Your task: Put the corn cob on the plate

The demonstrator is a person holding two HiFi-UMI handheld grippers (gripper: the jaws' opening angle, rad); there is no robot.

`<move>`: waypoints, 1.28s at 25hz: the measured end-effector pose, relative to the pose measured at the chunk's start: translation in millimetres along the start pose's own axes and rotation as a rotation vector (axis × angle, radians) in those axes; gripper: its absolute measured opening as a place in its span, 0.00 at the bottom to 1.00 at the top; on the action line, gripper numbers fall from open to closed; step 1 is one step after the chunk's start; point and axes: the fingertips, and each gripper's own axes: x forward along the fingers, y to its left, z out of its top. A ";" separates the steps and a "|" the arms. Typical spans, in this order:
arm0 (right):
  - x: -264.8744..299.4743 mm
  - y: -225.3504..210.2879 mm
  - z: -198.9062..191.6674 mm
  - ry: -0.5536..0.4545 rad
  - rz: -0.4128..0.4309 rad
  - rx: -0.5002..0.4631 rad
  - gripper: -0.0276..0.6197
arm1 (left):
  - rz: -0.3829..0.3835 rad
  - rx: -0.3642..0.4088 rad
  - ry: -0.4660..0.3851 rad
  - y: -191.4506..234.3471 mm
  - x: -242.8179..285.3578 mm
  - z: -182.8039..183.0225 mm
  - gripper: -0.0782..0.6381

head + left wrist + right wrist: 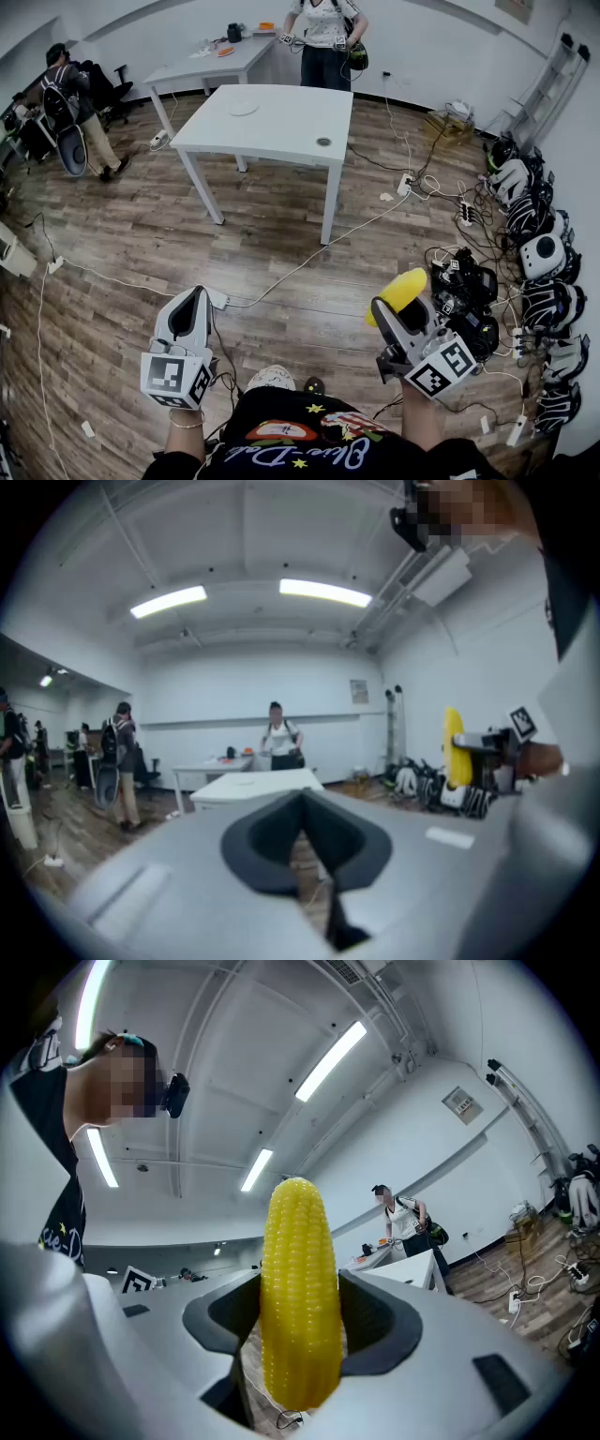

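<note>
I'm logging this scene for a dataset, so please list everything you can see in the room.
yellow corn cob: one, yellow, upright between the right tool's jaws
round white plate: one, white, on the near table
near white square table: one, white, mid-room on the wooden floor
small dark disc: one, dark, near that table's front right corner
far white table: one, white, by the back wall
other people: at least two, one behind the far table, one at the left
cables: many, white and black, across the floor
black-and-white devices: a row, along the right wall
left tool: one, grey, shut, empty
right tool: one, grey, shut on the corn cob
</note>
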 end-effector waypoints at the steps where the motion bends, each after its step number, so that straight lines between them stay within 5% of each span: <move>1: 8.9 -5.2 0.5 0.000 0.005 -0.007 0.44 | -0.002 -0.005 -0.002 0.9 7.5 -1.2 0.10; 9: 81.1 -9.4 2.6 0.031 0.133 -0.133 0.44 | 0.040 -0.015 0.015 46.0 45.1 -12.2 0.10; 16: 213.0 -37.5 13.7 0.025 0.198 -0.181 0.44 | 0.067 -0.018 -0.041 125.9 137.6 -1.0 0.10; 24: 390.3 -57.7 11.9 0.035 0.225 -0.152 0.44 | 0.074 -0.023 -0.127 244.7 236.6 25.2 0.10; 32: 502.5 -94.8 -31.8 0.188 0.159 -0.054 0.44 | 0.073 -0.039 -0.115 318.6 317.6 18.2 0.10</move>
